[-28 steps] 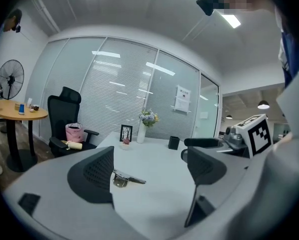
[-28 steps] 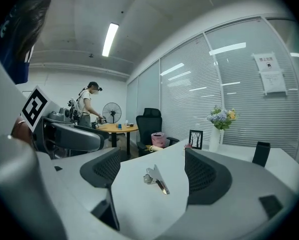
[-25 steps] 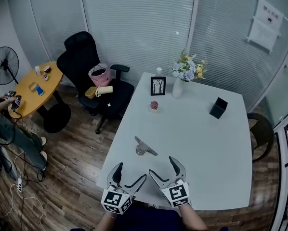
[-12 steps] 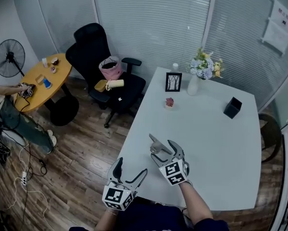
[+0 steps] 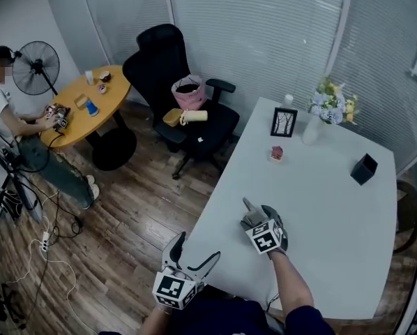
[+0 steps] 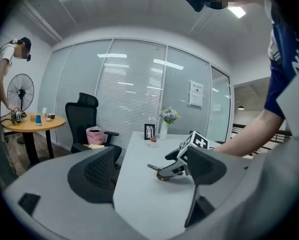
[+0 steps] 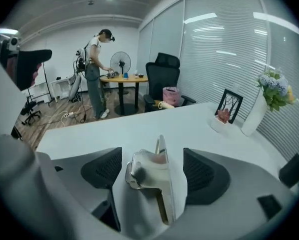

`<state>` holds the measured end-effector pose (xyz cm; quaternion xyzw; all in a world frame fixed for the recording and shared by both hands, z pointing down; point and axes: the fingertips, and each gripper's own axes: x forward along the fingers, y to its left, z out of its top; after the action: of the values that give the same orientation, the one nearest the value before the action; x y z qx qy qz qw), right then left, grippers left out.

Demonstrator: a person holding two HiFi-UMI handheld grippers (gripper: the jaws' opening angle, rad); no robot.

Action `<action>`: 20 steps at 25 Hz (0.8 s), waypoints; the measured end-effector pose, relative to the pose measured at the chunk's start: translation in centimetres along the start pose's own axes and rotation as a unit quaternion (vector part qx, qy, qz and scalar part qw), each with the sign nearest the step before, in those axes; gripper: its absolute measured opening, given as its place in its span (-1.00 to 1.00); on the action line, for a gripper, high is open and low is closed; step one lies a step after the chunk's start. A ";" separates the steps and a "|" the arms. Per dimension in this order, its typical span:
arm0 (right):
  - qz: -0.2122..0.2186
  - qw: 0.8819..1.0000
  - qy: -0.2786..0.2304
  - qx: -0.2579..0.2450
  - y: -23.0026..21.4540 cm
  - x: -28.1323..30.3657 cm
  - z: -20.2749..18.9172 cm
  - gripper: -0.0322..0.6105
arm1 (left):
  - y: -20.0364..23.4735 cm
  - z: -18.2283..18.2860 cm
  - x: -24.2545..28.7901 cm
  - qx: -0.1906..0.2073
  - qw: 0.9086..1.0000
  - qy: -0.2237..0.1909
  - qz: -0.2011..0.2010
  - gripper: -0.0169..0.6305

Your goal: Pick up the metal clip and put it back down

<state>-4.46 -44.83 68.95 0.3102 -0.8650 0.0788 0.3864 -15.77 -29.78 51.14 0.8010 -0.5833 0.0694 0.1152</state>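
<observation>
We hold the right gripper (image 5: pixel 259 218) low over the metal clip (image 7: pixel 148 174). The clip rests on the white table (image 5: pixel 334 208), close to the table's left edge and nearer to us than the middle. The jaws stand wide on either side of the clip and are closing, but a gap shows between each pad and the metal, so nothing is gripped yet. We judge the straddle is meant to let the pads meet the clip's broad body squarely. Our right forearm reaches forward from the near edge, with the gripper tipped down at the tabletop and its marker cube facing up. Our left gripper (image 5: pixel 193 255) sits back by the table's near left corner with its jaws apart and empty. It points far and right toward the clip, clear of the working hand.
</observation>
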 end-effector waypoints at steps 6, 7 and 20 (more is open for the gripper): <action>-0.001 0.998 0.064 -0.014 -0.1 2.5 -3.0 0.05 | 2.6 -0.8 -1.1 -0.021 1.000 0.012 0.006 0.46; 0.003 0.998 0.065 -0.014 0.1 2.7 -3.0 -0.03 | 2.8 -0.9 -1.1 -0.022 1.000 0.013 0.003 0.46; 0.009 0.998 0.057 -0.002 -0.6 1.2 -1.9 -0.56 | 3.7 -1.2 -0.2 -0.028 0.999 0.016 0.003 0.45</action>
<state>-3.48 -45.13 71.06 0.2963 -0.8447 0.0984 0.4348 -19.35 -30.43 52.61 0.7943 -0.5857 0.0667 0.1466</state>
